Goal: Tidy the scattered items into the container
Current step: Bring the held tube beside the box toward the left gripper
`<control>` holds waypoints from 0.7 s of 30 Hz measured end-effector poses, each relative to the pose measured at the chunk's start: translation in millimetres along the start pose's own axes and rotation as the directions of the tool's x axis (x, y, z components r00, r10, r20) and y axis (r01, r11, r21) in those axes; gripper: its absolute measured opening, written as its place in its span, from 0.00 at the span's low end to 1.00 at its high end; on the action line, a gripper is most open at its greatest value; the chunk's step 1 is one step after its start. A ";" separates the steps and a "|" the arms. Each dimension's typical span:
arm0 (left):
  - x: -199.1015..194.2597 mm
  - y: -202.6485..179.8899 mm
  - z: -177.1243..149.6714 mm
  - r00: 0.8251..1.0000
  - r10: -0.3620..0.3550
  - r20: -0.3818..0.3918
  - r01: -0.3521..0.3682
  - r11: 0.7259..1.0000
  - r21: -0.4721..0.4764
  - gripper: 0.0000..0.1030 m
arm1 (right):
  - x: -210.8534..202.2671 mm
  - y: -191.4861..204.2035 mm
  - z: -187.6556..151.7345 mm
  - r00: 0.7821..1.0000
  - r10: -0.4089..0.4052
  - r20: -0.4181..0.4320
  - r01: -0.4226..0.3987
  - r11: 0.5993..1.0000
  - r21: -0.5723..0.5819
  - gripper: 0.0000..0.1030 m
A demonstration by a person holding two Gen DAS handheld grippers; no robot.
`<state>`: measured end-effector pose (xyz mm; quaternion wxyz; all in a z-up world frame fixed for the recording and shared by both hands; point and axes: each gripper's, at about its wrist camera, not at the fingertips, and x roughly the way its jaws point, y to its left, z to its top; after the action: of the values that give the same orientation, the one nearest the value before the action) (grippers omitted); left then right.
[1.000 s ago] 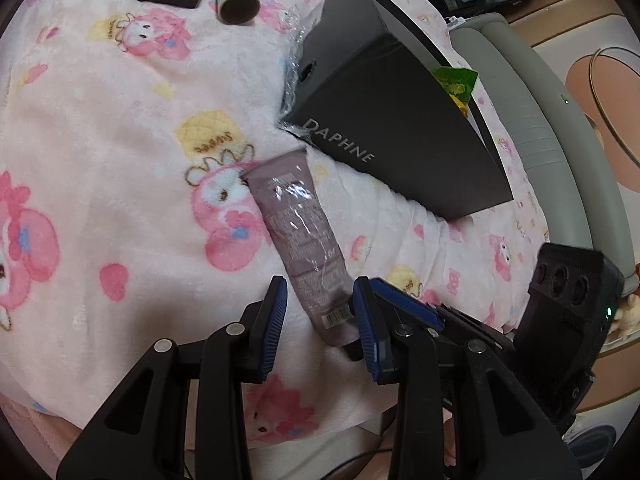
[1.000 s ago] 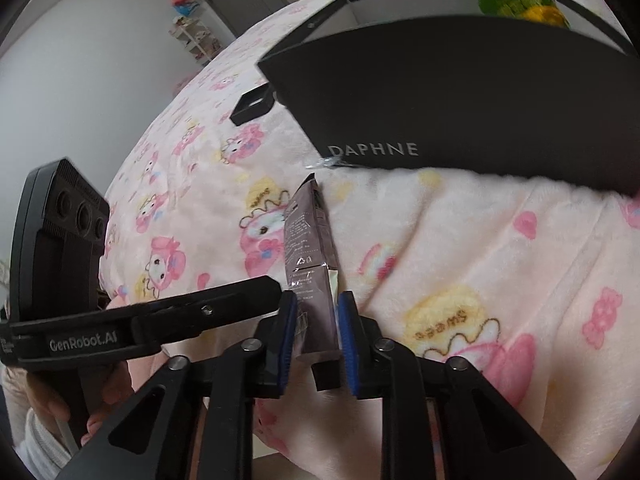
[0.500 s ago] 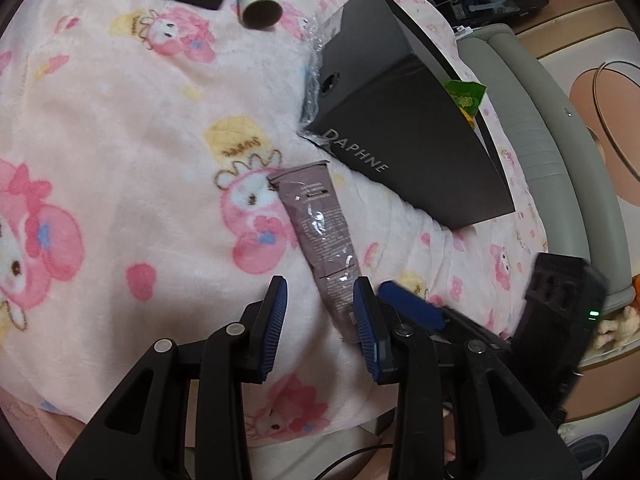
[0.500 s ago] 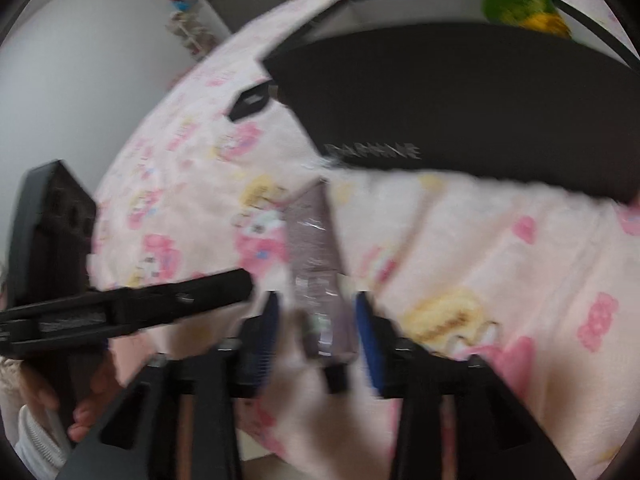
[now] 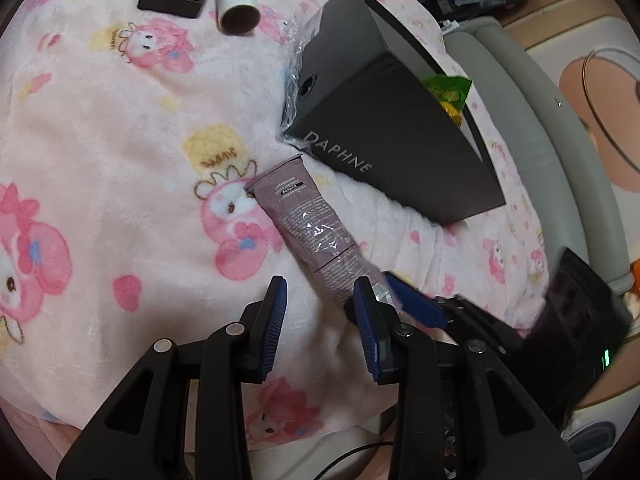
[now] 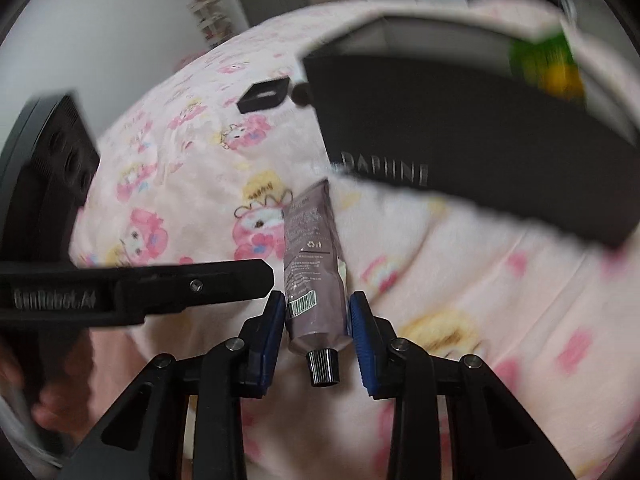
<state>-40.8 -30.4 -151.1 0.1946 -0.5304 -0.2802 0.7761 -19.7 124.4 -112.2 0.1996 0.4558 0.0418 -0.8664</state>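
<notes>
Two blue ribbed pads of the left gripper stand spread over the fluffy blanket, nothing between them; the glossy mauve tube lies just ahead, its cap hidden behind the right-hand pad. Beyond sits the matte black box.

From the right wrist, blurred, the right gripper has just been closing; the tube sits between its pads, contact unclear.

One tube, one box.
</notes>
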 end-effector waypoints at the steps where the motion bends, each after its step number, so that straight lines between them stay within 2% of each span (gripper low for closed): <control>1: -1.7 1.1 1.4 1.000 -0.007 0.006 0.007 1.000 -0.008 0.34 | -2.4 6.7 1.0 1.000 -0.029 0.012 0.029 0.998 -0.057 0.28; 5: -1.2 -0.9 7.0 1.000 -0.017 0.011 0.017 1.000 -0.005 0.35 | -8.5 28.6 0.5 0.995 -0.094 0.046 0.102 0.966 -0.239 0.28; 6: 0.1 -2.0 7.9 1.000 -0.023 0.008 0.024 1.000 -0.004 0.39 | -8.1 32.8 -1.2 0.994 -0.097 0.048 0.107 0.958 -0.266 0.28; 7: 2.5 -2.9 7.8 1.000 -0.019 -0.001 0.019 1.000 -0.001 0.43 | -6.8 36.6 -2.9 0.994 -0.101 0.048 0.111 0.952 -0.285 0.28; 10: 9.9 -4.3 6.2 1.000 0.007 -0.023 -0.006 1.000 0.008 0.44 | -3.1 44.6 -7.0 0.992 -0.116 0.049 0.125 0.934 -0.336 0.28; 12: 11.9 -1.1 4.3 1.000 0.014 -0.026 -0.014 1.000 -0.002 0.46 | -1.6 45.2 -7.3 0.994 -0.099 0.036 0.105 0.934 -0.342 0.28; 14: 12.2 3.6 2.5 0.999 0.011 -0.031 -0.012 1.000 -0.020 0.42 | 0.1 41.7 -7.0 0.997 -0.079 0.017 0.080 0.942 -0.326 0.28; 16: 10.1 8.1 1.3 0.998 0.051 -0.029 -0.051 0.999 -0.018 0.27 | 2.6 38.2 -7.8 0.997 -0.072 -0.005 0.067 0.945 -0.322 0.28; 19: 9.9 18.2 -1.8 0.995 0.093 -0.040 -0.095 0.995 -0.027 0.22 | 2.8 32.8 -9.4 0.999 -0.043 -0.029 0.032 0.951 -0.309 0.28; 21: 6.7 22.2 -1.9 0.997 0.069 -0.031 -0.071 0.996 -0.047 0.22 | -2.0 30.4 -9.5 1.000 0.004 -0.028 -0.012 0.956 -0.295 0.28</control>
<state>-41.6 -43.0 -170.7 0.1585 -0.5558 -0.2770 0.7676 0.3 99.5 -112.7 0.2681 0.4329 0.1713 -0.8435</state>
